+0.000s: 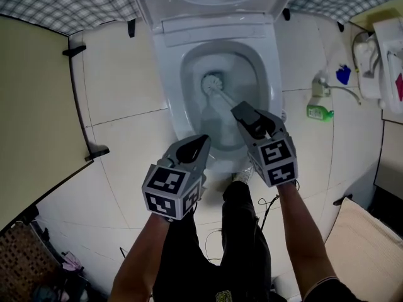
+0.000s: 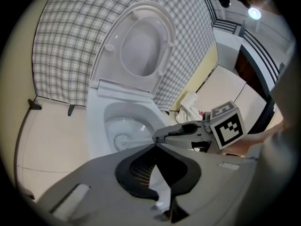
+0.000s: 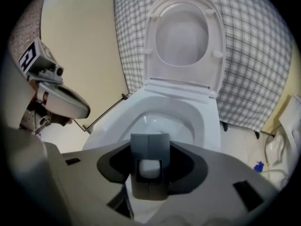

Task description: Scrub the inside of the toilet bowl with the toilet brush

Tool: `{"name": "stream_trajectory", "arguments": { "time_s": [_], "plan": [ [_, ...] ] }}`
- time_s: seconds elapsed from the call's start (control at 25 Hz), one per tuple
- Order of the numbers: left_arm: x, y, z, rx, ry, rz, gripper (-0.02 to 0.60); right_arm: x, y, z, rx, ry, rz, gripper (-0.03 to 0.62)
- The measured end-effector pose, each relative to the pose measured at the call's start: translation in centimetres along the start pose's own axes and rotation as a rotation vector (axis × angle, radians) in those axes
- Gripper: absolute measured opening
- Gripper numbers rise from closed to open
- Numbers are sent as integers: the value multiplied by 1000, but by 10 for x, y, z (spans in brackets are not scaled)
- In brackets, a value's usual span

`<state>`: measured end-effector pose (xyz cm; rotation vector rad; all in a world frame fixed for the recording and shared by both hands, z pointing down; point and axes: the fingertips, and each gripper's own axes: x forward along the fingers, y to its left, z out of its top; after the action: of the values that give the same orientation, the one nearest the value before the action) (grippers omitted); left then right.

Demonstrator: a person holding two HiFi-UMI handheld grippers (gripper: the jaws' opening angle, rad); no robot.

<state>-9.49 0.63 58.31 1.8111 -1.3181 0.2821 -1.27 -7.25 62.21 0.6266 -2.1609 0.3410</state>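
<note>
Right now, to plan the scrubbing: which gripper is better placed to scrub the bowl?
Right. The right gripper grips the toilet brush, its head inside the toilet bowl; the left gripper, jaws together and empty, hangs by the rim.

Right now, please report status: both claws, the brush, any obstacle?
Right claw shut on toilet brush, head in toilet bowl. Left claw shut, empty, near front rim. Seat raised; nothing blocking.

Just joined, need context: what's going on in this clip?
A person stands over the toilet. The right hand-held gripper is clamped on the brush handle, with the bristle head down in the bowl. The left hand-held gripper is shut and empty, held near the front rim.
</note>
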Motion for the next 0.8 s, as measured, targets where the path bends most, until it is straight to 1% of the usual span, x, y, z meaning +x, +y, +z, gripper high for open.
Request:
{"name": "stream_trajectory", "arguments": {
  "time_s": [0.12, 0.24, 0.4, 0.52, 0.64, 0.8],
  "plan": [
    [1, 0, -2, -1, 2, 5, 9, 8, -10, 1, 41, -6, -18, 199],
    [3, -4, -5, -3, 8, 0, 9, 0, -18, 1, 13, -6, -35, 199],
    [4, -7, -8, -3, 12, -2, 9, -17, -33, 3, -31, -7, -104, 199],
    [6, -11, -5, -1, 8, -9, 9, -22, -36, -4, -37, 32, -120, 199],
    [5, -11, -4, 3, 6, -9, 9, -28, -28, -19, -47, 88, -104, 199],
    [4, -10, -4, 7, 8, -6, 9, -42, -3, -41, -42, 127, -38, 199]
  ]
}}
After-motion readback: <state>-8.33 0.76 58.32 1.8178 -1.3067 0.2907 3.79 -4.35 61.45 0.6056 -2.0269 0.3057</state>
